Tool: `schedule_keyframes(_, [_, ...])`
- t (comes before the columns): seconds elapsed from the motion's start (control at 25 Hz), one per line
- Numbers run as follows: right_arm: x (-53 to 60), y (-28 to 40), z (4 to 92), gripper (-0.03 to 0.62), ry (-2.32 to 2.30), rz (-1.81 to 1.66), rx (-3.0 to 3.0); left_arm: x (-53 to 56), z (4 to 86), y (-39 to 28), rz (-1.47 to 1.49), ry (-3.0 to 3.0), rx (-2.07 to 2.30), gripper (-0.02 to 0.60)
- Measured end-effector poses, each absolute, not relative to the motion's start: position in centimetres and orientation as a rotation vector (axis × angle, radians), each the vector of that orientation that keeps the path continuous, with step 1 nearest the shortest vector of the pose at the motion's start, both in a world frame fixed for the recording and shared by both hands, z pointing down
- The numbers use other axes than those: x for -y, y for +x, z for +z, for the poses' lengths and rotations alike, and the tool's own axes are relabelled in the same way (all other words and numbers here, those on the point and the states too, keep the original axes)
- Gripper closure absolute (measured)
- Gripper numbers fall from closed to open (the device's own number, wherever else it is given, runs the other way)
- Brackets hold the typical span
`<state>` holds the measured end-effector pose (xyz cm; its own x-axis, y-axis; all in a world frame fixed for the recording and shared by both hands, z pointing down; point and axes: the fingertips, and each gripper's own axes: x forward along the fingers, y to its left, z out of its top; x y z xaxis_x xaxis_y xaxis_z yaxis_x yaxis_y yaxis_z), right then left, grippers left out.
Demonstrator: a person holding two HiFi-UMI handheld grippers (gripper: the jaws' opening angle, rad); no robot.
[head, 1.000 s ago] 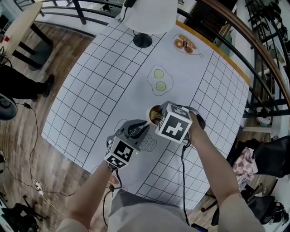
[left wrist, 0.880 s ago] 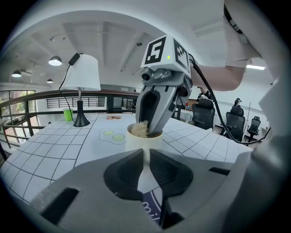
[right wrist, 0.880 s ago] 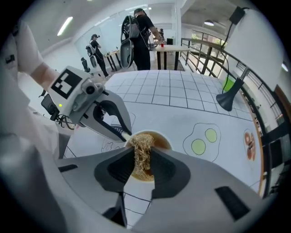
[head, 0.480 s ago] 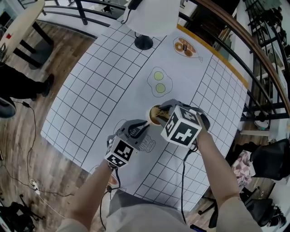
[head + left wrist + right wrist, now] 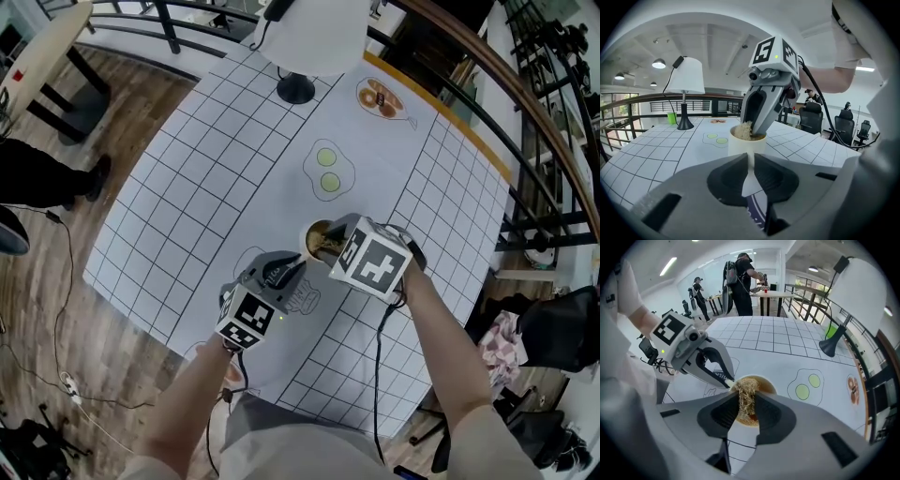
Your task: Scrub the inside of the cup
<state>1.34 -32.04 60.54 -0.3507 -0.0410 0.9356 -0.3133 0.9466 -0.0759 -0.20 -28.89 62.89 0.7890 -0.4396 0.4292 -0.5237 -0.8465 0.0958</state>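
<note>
The head view looks steeply down from high above the worktop (image 5: 206,169), with the left claw (image 5: 298,265) and the right claw (image 5: 330,246) just below its middle. The left claw view sits low and near, facing level across the worktop to the lamp (image 5: 684,77). The right claw view looks down from close above. All three share the cup (image 5: 313,236).

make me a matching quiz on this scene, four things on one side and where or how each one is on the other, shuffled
1 left gripper
2 right gripper
3 lamp
4 cup

a at the table's far edge
b shut on the scrubber
c shut on the cup's rim
d scrubber inside it

Pairs: 1-c, 2-b, 3-a, 4-d
</note>
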Motion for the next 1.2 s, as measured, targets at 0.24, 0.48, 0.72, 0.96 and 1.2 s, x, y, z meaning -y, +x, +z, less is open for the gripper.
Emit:
schedule_keyframes(0.24, [33.6,1.9,57.6,0.494,0.395,0.166,1.883,28.8,62.8,0.0,0.558,2.781,0.755,0.531])
schedule_keyframes(0.48, [33.7,1.8,61.2,0.493,0.386,0.172,1.848,28.8,63.0,-0.1,0.546,2.773,0.767,0.532])
schedule_keyframes(0.72, [33.1,1.6,62.7,0.494,0.29,0.269,1.815,29.1,62.4,0.1,0.52,2.801,0.75,0.532])
schedule_keyframes(0.96, [32.8,1.8,60.9,0.499,0.298,0.453,1.946,29.1,62.6,0.1,0.539,2.807,0.732,0.532])
schedule_keyframes(1.2, [33.4,2.2,55.2,0.5,0.501,0.538,2.157,28.5,63.2,0.3,0.546,2.734,0.727,0.531])
